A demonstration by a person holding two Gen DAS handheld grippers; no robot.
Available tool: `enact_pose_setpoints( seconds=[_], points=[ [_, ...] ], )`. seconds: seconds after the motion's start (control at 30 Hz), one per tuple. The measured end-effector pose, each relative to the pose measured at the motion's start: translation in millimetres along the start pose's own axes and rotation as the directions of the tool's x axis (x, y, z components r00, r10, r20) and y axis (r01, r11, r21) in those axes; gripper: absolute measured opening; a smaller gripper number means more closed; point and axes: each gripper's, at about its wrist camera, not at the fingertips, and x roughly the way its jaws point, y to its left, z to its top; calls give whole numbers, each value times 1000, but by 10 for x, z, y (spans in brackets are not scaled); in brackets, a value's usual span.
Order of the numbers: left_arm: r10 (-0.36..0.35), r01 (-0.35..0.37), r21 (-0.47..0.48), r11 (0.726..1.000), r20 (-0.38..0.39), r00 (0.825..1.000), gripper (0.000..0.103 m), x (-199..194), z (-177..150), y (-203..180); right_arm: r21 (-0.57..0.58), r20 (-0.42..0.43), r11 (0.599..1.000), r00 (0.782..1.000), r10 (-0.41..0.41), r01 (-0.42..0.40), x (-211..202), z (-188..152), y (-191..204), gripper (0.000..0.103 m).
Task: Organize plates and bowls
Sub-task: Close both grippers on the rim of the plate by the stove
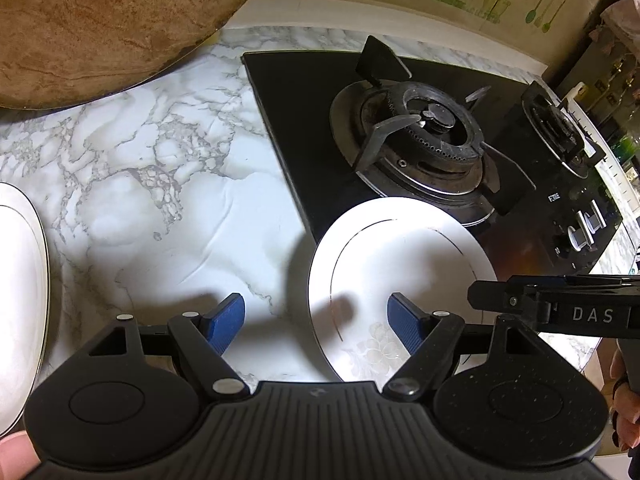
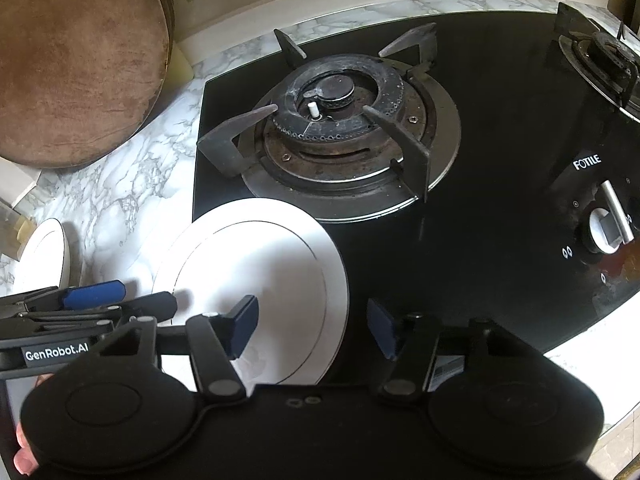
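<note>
- White plate sits flat, half on the marble counter, half over the black stove corner.
- Right gripper straddles the plate's right rim, jaws apart; pad contact looks unlikely, hard to tell.
- Left gripper straddles its left edge, jaws wide, gripping nothing.
- Second plate lies far left, near the wooden board.

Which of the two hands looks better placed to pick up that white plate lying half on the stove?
The right gripper, probably. Its fingers straddle the plate's right rim, one over the plate, one beyond the edge. The left gripper is open too, but one finger hangs over the marble counter, short of the rim.
</note>
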Motion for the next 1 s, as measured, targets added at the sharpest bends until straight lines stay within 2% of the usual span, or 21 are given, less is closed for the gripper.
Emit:
enact_pose_setpoints(
  seconds=[0.07, 0.27, 0.4, 0.57, 0.83, 1.0],
  points=[
    [-16, 16, -26, 1000, -20, 1000, 62, 30, 11, 38, -2, -2, 1000, 1000, 4, -4, 2, 8, 3, 55],
    [-39, 35, -68, 997, -57, 998, 37, 96, -1, 106, 0, -6, 1000, 1000, 12, -12, 23, 16, -11, 40],
    [-51, 46, -85, 995, -52, 997, 33, 86, -2, 125, 9, -7, 1000, 1000, 13, -13, 24, 12, -40, 34],
    [-66, 60, -89, 994, -66, 996, 21, 93, -4, 109, 25, -10, 1000, 1000, 19, -19, 15, -1, -91, 23],
    [-52, 47, -86, 995, -60, 997, 13, 102, -21, 136, 44, -9, 999, 1000, 25, -25, 11, -34, -148, 6],
    [-41, 36, -83, 996, -56, 998, 13, 66, -51, 154, 35, -5, 999, 1000, 13, -13, 7, -61, -102, 6]
  ],
)
